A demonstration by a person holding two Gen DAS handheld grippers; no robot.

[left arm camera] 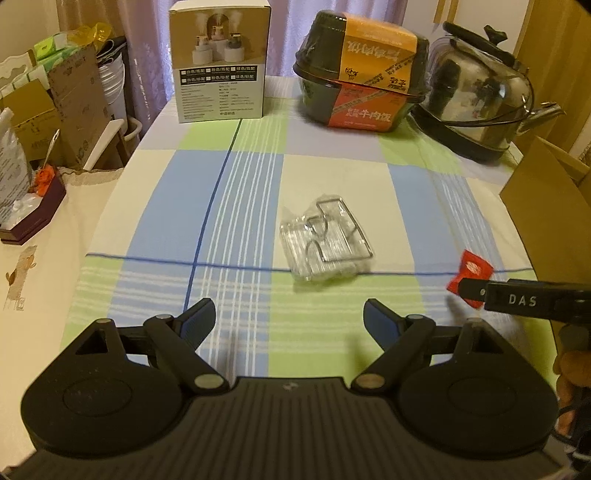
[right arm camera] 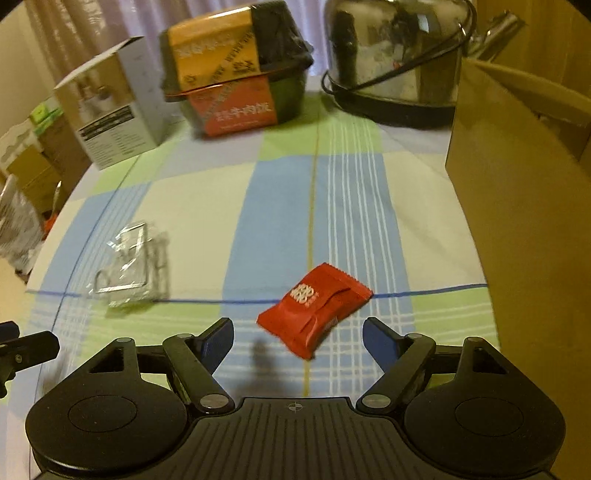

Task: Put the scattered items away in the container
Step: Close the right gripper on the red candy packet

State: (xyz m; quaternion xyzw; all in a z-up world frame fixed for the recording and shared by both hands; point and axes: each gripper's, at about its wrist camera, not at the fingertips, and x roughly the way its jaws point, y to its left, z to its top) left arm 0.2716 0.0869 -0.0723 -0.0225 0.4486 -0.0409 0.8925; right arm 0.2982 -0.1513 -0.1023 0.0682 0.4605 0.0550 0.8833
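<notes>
Warm, fairly dim indoor light gives both views a yellowish cast. Fisheye bending curves the checked cloth's lines and darkens the corners. The right wrist view is smeared by motion: the clear plastic packet with a bent wire piece [right arm camera: 133, 269] and the orange-and-red labelled black food tub [right arm camera: 236, 70] look soft. The shiny steel kettle [left arm camera: 480, 92] carries mirror glare. Soft shadows lie on the desk [left arm camera: 332, 177], perhaps from overhead light.

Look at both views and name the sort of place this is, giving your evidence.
Probably a home dining or kitchen table: a checked tablecloth, a steel kettle, stacked instant-meal tubs, and curtains behind.
</notes>
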